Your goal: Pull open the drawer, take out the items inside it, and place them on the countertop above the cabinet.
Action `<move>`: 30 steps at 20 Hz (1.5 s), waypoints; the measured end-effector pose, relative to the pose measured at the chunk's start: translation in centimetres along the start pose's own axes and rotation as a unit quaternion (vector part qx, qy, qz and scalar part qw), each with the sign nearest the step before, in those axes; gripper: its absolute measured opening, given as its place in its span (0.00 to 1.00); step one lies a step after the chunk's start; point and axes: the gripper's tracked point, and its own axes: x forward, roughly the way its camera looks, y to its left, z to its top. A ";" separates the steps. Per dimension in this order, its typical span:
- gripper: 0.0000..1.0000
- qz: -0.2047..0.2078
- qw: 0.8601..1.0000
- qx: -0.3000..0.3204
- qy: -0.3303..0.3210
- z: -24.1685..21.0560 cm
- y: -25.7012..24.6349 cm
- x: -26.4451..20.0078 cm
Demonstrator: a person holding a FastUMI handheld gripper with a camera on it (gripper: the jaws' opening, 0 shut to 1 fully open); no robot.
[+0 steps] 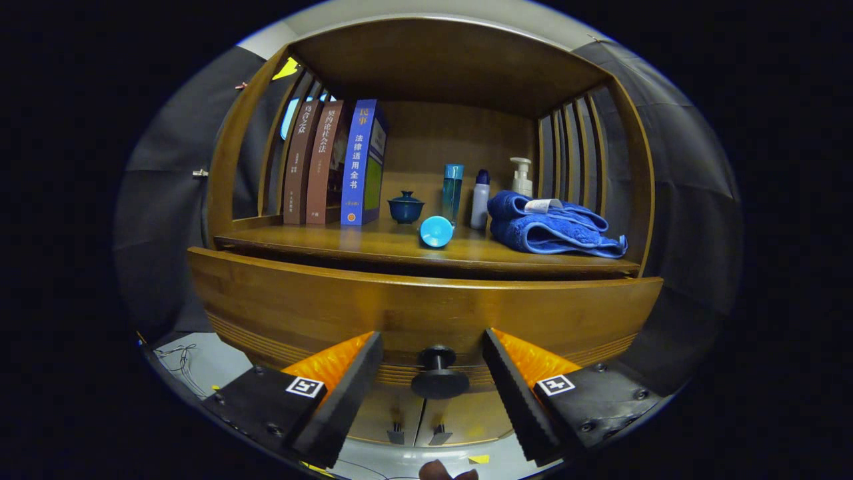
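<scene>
A wooden drawer front [413,310] spans the cabinet below the countertop [373,245], pulled out a little, with a dark gap along its top edge. Its dark round knob [438,373] sits between my two fingers, and neither finger touches it. My gripper [433,357] is open, level with the knob. The inside of the drawer is hidden. On the countertop lie a small blue round object [436,231] on its side and a folded blue towel [553,225].
Three upright books [333,163] stand at the countertop's left. A dark lidded cup [406,207], a blue bottle [452,190], a white bottle [480,199] and a pump bottle [522,177] stand behind. Cabinet doors [420,417] sit below the drawer. Slatted sides enclose the shelf.
</scene>
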 end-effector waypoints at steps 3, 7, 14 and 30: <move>1.00 0.000 1.000 -0.002 0.002 0.2 0.1 1.2; 1.00 0.000 1.000 -0.007 0.006 0.4 0.3 2.1; 1.00 -0.001 1.000 -0.005 -0.011 3.5 0.1 1.5; 0.99 0.015 0.990 0.047 -0.129 25.5 -2.1 -10.6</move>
